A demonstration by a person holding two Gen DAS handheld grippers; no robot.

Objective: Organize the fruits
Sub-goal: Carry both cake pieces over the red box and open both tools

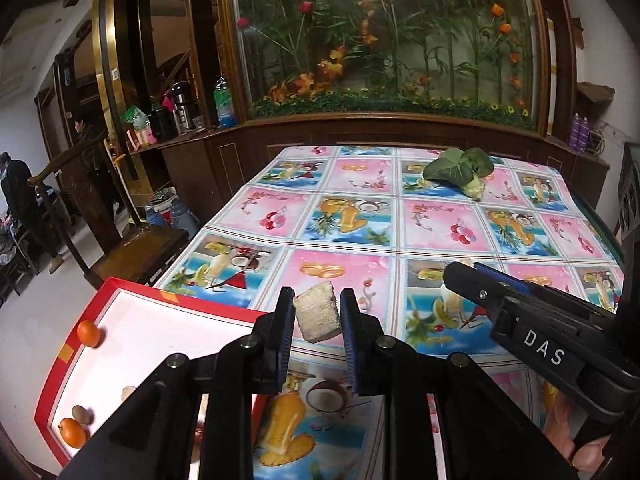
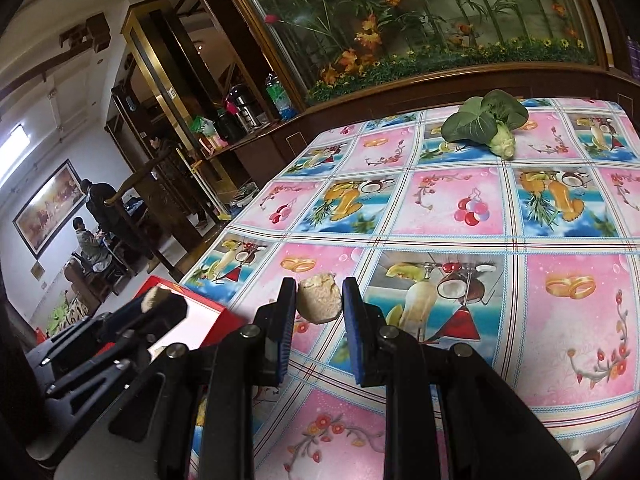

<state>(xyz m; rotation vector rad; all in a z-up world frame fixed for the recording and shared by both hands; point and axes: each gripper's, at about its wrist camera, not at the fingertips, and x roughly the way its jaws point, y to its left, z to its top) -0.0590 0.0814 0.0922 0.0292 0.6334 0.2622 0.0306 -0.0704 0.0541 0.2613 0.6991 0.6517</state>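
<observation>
The left gripper (image 1: pixel 316 316), black with blue ribbed pads, is clamped on a pale, rough-surfaced wedge-shaped chunk (image 1: pixel 317 312) held just past the far right edge of the shallow red-rimmed white tray (image 1: pixel 168 300); the right gripper (image 2: pixel 320 300), of the same build, is clamped on a rounded beige chunk with a crumbly top (image 2: pixel 320 298) above the glossy fruit-printed pink and blue tablecloth (image 2: pixel 440 208); in the left wrist view the right gripper body carries raised white lettering reading "DAS" (image 1: pixel 544 347), and fingertips of the person's hand (image 1: pixel 588 454) show beneath it; inside the tray lie a small orange citrus fruit (image 1: pixel 89 333) against the far left wall, a second orange citrus fruit (image 1: pixel 72 432) in the near corner, touching a small brown oval fruit (image 1: pixel 81 415), and a pale item partly hidden by the gripper; farther off, near the far table edge, a green leafy vegetable with a pale stem base (image 2: pixel 486 122) lies on the cloth; beyond it stands a dark wooden cabinet with a glass-fronted display of artificial flowers (image 1: pixel 384 36); print on the bottles on the side counter is too small to read.
</observation>
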